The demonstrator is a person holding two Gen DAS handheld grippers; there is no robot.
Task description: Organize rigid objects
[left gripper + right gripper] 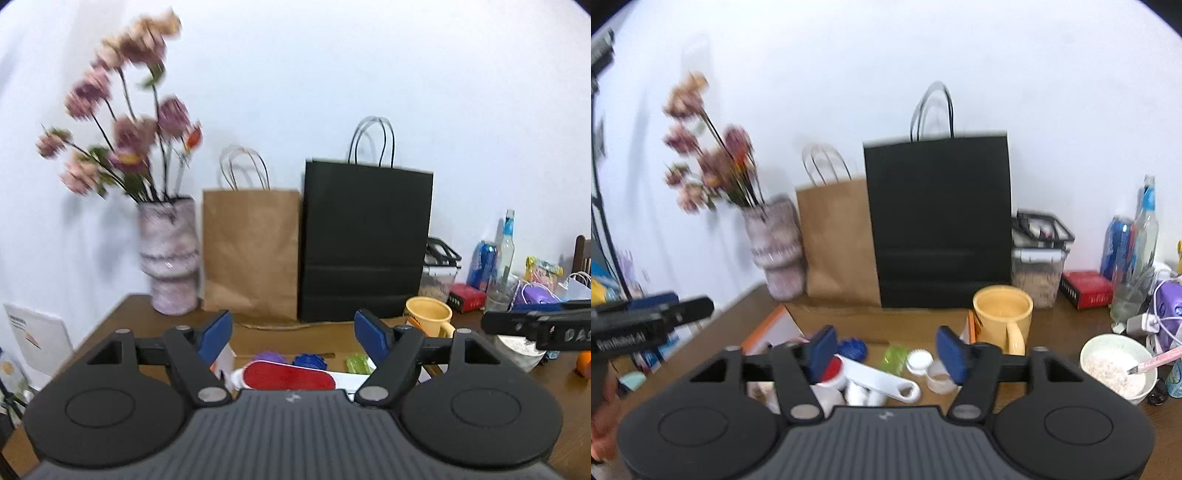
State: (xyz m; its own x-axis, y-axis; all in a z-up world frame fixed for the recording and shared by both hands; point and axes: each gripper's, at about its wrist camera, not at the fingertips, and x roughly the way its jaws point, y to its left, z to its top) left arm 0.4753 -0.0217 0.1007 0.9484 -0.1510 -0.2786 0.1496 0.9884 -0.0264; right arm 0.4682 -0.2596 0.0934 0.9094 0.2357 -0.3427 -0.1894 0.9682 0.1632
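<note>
Left gripper (293, 332) jaws apart, empty, right gripper (886, 350) likewise, side lettering blurred, matte black paper bag (938, 221), kraft bag (838, 240), glossy yellow mug (1003, 314), wooden table (1071, 321).

Right gripper (886, 349) above a cluttered wooden table (1052, 325), its blue pads apart with nothing between them.

Below the pads lie a white scoop (882, 380), a red lid (833, 369), a blue lid (853, 347), a green piece (895, 356) and small white caps (919, 360). A yellow mug (1003, 314) stands just right, before a black bag (942, 221) and brown bag (838, 236). The flower vase (779, 247) stands left, a bowl (1117, 365) right.
</note>
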